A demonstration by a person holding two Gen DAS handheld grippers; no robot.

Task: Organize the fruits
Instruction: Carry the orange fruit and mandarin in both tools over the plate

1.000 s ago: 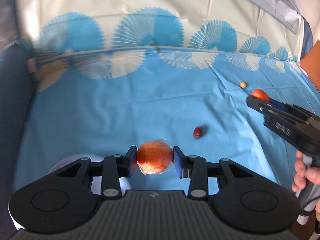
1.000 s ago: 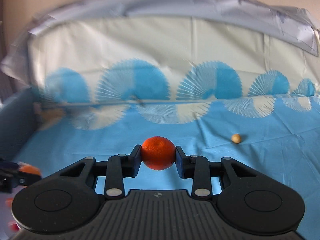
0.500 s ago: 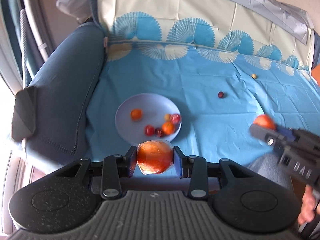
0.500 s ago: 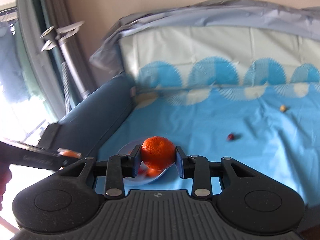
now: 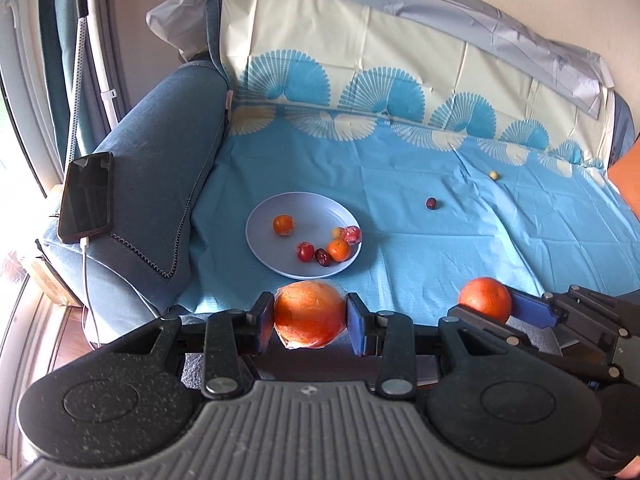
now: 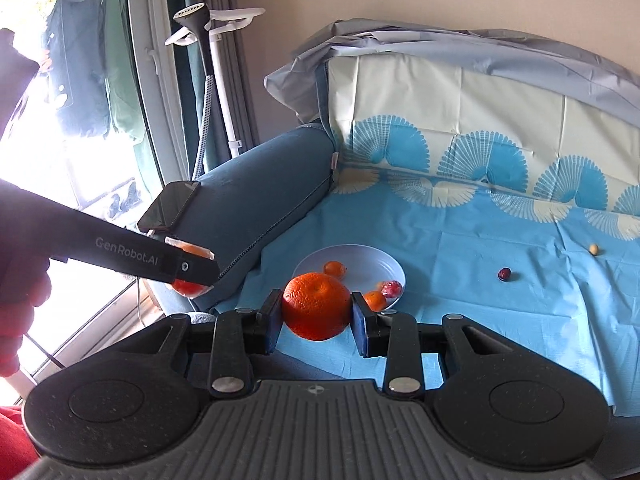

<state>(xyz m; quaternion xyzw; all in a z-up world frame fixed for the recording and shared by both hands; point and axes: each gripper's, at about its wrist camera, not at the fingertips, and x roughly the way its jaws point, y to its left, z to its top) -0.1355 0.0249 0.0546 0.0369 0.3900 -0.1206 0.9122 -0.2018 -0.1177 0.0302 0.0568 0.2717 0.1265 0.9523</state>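
Observation:
My left gripper (image 5: 310, 322) is shut on a plastic-wrapped orange (image 5: 309, 316), held off the sofa's front edge, just short of the plate. My right gripper (image 6: 316, 314) is shut on a bare orange (image 6: 317, 306); it also shows at the right in the left wrist view (image 5: 486, 303). A pale blue plate (image 5: 276, 210) on the blue cloth holds several small fruits. A dark red fruit (image 5: 431, 203) and a small yellow fruit (image 5: 494, 175) lie loose on the cloth further back right.
A blue sofa armrest (image 5: 160, 152) rises left of the plate, with a phone (image 5: 86, 196) on its charging cable on top. The sofa back (image 5: 400, 60) is covered by patterned cloth. A garment steamer (image 6: 212, 60) and window stand far left.
Both grippers have pulled back and up from the cloth, each still holding its orange. The plate, armrest and room have come into view.

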